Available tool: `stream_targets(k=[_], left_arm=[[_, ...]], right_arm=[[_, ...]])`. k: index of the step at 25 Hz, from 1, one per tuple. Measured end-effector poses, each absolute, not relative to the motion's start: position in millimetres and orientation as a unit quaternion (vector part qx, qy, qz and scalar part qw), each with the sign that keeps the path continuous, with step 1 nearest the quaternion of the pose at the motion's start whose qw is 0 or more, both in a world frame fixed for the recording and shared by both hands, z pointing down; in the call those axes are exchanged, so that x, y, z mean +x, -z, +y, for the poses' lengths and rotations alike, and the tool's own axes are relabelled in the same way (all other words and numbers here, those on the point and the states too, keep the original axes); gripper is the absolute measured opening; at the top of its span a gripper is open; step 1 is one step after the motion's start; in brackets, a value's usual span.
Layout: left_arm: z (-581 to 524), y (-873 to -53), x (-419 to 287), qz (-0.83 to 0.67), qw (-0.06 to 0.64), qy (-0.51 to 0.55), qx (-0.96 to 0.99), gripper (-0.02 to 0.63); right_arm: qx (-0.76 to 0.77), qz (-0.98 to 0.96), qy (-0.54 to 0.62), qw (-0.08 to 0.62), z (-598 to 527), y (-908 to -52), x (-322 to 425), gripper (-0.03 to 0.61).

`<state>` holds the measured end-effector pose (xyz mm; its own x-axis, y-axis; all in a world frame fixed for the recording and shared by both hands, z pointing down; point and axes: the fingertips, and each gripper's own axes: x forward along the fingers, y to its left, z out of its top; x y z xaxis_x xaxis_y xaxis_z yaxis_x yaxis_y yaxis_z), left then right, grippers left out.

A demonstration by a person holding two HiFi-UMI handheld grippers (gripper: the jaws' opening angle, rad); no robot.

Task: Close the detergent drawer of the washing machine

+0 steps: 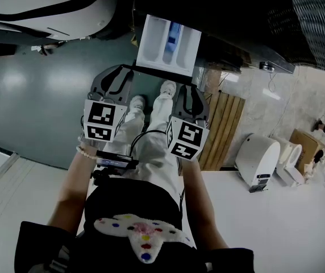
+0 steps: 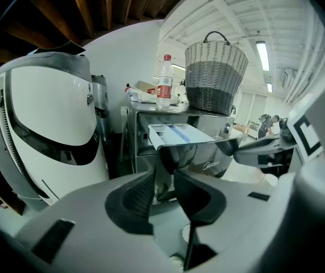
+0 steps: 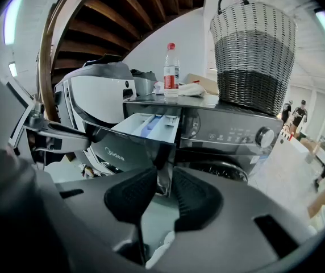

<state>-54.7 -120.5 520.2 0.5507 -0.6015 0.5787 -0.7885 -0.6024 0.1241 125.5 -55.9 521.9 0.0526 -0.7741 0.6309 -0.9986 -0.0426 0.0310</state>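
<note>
1. Your L gripper is clenched on the left end of the dark front panel of the detergent drawer. Pads sit either side of its lower edge.
2. Your R gripper grasps the panel's right end the same way, tho pad contact is hard to judge at this angle.
3. Drawer is pulled well out of the washing machine, at the top left of its front as you face it. Compartments are open to view, w/ a blue insert in the middle.
4. On top of the machine: red-capped bottle, white cloth, woven basket.
5. Left of the machine stands a white rounded appliance.
</note>
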Motion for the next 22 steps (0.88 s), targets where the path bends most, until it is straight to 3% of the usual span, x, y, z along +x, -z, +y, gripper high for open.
stream_targets(k=[22], left_arm=[[-144, -517, -49, -0.423, 0.176, -0.244, 0.855, 0.115]], right_arm=[[0.686, -0.649, -0.227, 0.235, -81, -520, 131, 0.092]])
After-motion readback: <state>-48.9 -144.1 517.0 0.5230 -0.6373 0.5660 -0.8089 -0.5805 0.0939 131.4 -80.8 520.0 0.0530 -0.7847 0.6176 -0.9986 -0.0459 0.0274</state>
